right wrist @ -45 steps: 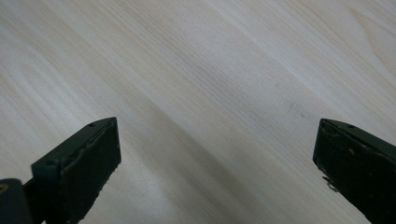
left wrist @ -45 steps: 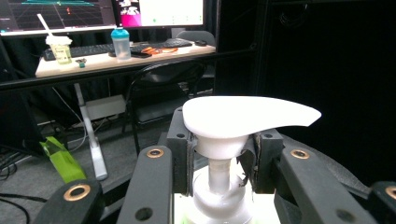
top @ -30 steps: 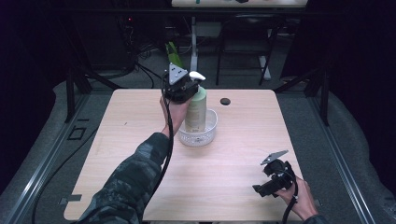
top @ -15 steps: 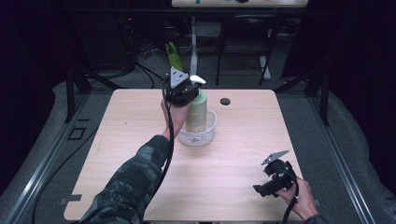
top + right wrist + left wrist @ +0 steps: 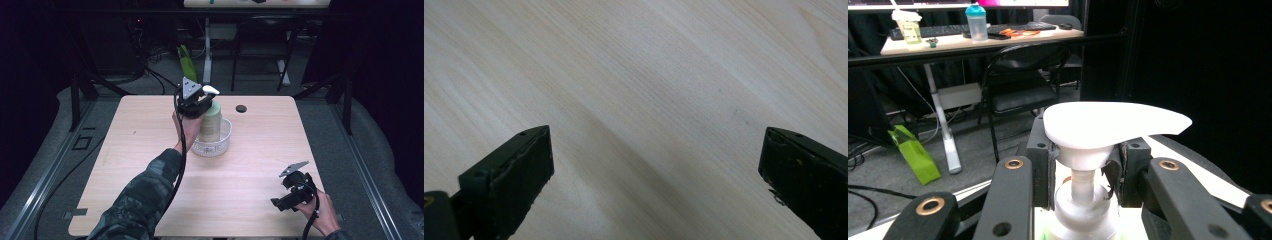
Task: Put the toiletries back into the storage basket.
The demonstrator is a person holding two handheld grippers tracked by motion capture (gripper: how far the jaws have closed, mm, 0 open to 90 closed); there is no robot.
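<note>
Gripped by the left gripper (image 5: 1083, 175) at the pump neck, pump bottle (image 5: 211, 122) upright in white basket (image 5: 222, 144) near the desk's (image 5: 130, 150) far edge; right gripper (image 5: 654, 175) agape, near corner.

Bottle (image 5: 1083, 220) body cut off btm edge.

One pale wooden table (image 5: 150, 165). One green pump bottle (image 5: 211, 122) with a single white pump head (image 5: 1108, 125), standing in one white perforated basket (image 5: 226, 134) just past the table's centre toward 12 o'clock. One small black round disc (image 5: 241, 108) at about 1 o'clock from the basket. Two handheld grippers: left gripper (image 5: 201, 101) at the bottle's neck, right gripper (image 5: 281, 199) at about 5 o'clock on the table. Beyond the table, one black chair (image 5: 1023, 95) and one bright green object (image 5: 189, 64) on the floor, kind unclear.
</note>
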